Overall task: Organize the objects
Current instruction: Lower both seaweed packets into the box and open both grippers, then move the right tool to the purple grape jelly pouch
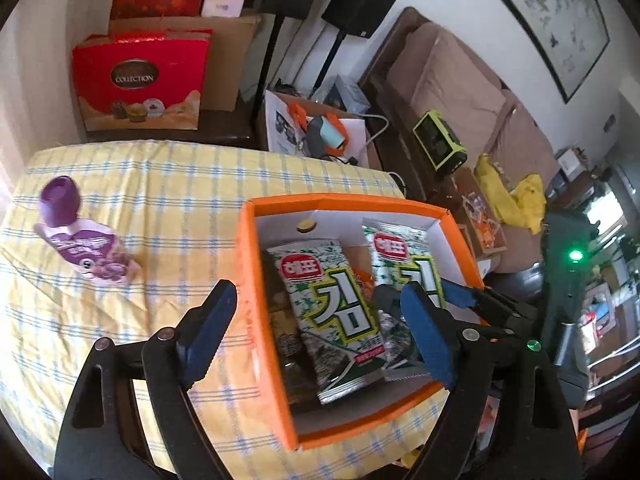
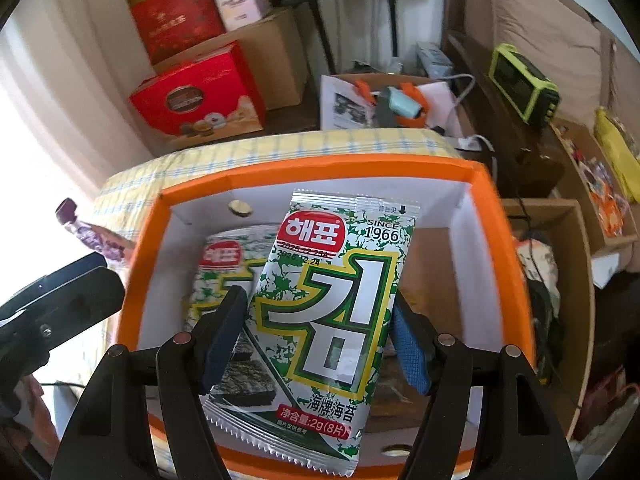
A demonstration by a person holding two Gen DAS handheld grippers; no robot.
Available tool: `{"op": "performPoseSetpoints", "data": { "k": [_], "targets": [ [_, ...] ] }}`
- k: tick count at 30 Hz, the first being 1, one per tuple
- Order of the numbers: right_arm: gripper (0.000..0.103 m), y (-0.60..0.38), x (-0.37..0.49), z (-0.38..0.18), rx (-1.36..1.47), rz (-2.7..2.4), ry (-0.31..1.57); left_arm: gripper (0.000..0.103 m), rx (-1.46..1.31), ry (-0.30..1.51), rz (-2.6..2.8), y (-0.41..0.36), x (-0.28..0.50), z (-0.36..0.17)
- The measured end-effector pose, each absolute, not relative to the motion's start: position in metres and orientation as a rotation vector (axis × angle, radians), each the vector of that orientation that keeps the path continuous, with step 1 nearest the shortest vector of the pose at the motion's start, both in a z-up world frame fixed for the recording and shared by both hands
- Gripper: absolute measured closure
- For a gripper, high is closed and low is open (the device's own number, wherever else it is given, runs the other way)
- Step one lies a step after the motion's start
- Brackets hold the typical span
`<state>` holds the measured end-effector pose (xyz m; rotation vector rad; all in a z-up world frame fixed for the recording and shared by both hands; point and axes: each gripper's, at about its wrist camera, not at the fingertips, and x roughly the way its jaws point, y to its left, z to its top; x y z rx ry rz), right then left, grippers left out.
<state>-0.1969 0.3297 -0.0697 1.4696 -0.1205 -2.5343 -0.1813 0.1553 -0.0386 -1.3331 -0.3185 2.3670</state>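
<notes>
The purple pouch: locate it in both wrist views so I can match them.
Left wrist: the purple pouch lies on the yellow checked tablecloth, far left, left of the orange box.
Right wrist: at the left edge, again left of the box.
Shared landmark: the orange box.

Black plastic claw (image 1: pixel 320 336) arms, blue pads (image 1: pixel 208 332), round silver screws.

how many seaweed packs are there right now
2. One seaweed pack is held between the fingers of the right hand-held gripper over the orange box; the other lies inside the box to its left. More may be hidden underneath.
</notes>
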Motion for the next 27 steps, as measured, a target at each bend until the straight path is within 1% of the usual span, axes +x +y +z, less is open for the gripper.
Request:
{"op": "performPoseSetpoints", "data": {
  "k": [7,8,9,10,12,13,20,25,26,27],
  "targets": [
    [0.031,0.294,-0.202,-0.079,1.447,-2.466,-0.086,0.02,-1.313,-0.277,2.403,0.134,-0.172,-0.028],
    [0.03,0.29,-0.202,-0.079,1.442,-2.46,-0.087,0.02,-1.311,-0.271,2.413,0.13,-0.171,-0.027],
    [0.03,0.287,-0.202,-0.079,1.435,-2.457,-0.089,0.017,-1.305,-0.253,2.433,0.126,-0.17,-0.025],
    [0.029,0.285,-0.202,-0.079,1.43,-2.454,-0.096,0.017,-1.3,-0.237,2.449,0.124,-0.168,-0.024],
    [0.022,0.284,-0.201,-0.077,1.428,-2.45,-0.109,0.017,-1.288,-0.208,2.473,0.117,-0.166,-0.022],
    [0.022,0.283,-0.2,-0.075,1.425,-2.453,-0.108,0.017,-1.287,-0.201,2.48,0.114,-0.165,-0.022],
    [0.022,0.287,-0.192,-0.057,1.394,-2.48,-0.115,0.017,-1.314,-0.216,2.516,0.079,-0.167,-0.026],
    [0.022,0.282,-0.184,-0.04,1.368,-2.504,-0.08,0.017,-1.341,-0.24,2.55,0.045,-0.169,-0.037],
    [0.022,0.279,-0.183,-0.036,1.364,-2.508,-0.074,0.017,-1.336,-0.245,2.55,0.039,-0.169,-0.039],
    [0.026,0.277,-0.182,-0.033,1.36,-2.508,-0.073,0.017,-1.337,-0.246,2.558,0.032,-0.17,-0.041]
  ]
}}
